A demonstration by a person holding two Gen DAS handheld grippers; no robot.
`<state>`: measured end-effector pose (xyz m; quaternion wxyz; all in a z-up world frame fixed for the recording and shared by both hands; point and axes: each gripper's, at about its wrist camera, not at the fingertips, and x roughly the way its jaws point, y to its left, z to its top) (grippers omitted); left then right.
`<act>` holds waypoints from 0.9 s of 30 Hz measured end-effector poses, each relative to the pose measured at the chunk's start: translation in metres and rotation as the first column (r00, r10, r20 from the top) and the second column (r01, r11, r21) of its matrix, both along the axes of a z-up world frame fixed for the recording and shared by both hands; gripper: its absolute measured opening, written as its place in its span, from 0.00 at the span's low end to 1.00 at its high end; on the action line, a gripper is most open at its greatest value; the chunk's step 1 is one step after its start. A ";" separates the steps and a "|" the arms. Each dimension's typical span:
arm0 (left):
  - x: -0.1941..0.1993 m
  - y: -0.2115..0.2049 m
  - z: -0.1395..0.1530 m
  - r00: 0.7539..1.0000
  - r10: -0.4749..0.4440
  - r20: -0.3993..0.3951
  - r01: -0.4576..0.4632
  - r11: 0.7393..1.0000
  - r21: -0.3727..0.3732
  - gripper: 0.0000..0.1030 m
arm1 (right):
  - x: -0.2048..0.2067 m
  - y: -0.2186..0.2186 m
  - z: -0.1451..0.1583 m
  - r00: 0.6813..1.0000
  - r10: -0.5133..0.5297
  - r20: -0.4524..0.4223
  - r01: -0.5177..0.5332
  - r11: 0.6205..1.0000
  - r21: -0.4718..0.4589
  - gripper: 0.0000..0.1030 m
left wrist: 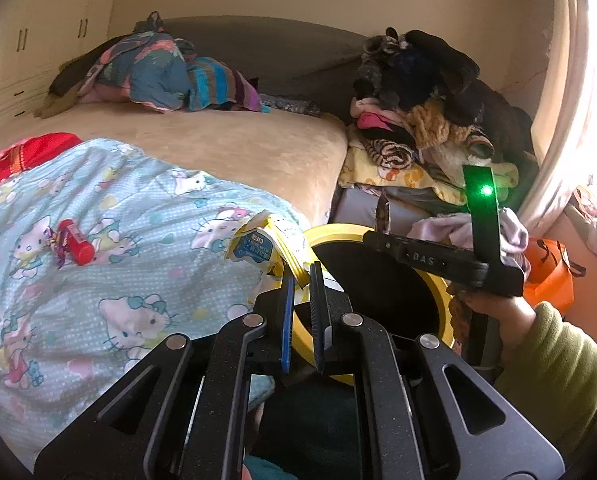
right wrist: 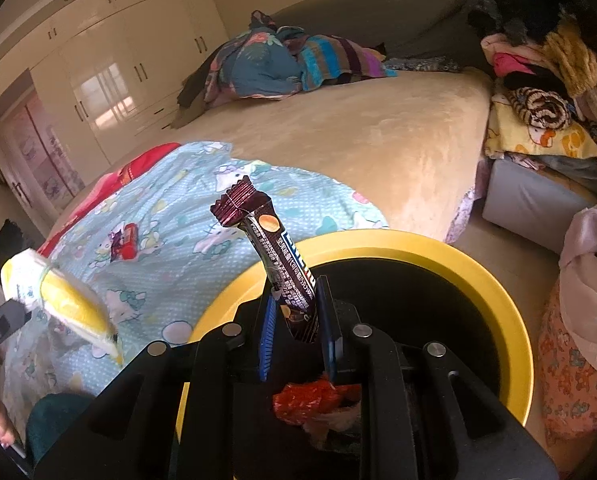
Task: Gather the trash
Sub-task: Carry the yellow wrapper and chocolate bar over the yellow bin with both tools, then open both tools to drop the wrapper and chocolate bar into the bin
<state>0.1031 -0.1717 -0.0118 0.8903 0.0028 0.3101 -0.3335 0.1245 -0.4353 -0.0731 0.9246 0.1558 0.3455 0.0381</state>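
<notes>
Yellow-rimmed bin (right wrist: 378,244), black inside, beside the bed (right wrist: 358,136) edge. Right gripper (right wrist: 296,304), over the bin mouth, clamps a dark brown snack wrapper (right wrist: 274,252) standing upright. Left gripper (left wrist: 300,276) pinches a crumpled yellow-white wrapper (left wrist: 266,244) just at the bin rim. Red wrapper (left wrist: 74,242) lies on the patterned blanket (left wrist: 118,280), well apart.

The bin (right wrist: 494,280) beyond the right fingers has a yellow rim and black inside. Between those fingers stands a dark maroon wrapper (right wrist: 276,264) with a blue-white band and an orange dot. Left of the left fingers lie a pale-blue cartoon-cat quilt (left wrist: 98,280), a red wrapper (left wrist: 74,242) and a yellow-white-blue packet (left wrist: 264,246).
</notes>
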 end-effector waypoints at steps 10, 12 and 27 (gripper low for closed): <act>-0.013 -0.027 -0.006 0.998 -0.068 -0.003 0.068 0.997 0.036 0.04 | -0.006 -0.022 -0.006 0.999 -0.047 -0.015 0.047 0.999 -0.004 0.18; -0.015 -0.033 -0.009 0.997 -0.081 -0.005 0.081 0.996 0.044 0.04 | -0.007 -0.027 -0.008 0.998 -0.055 -0.019 0.055 0.998 0.001 0.18; -0.014 -0.070 -0.037 0.986 -0.153 -0.063 0.158 0.983 0.094 0.05 | -0.009 -0.050 -0.025 0.993 -0.095 -0.068 0.097 0.995 0.024 0.18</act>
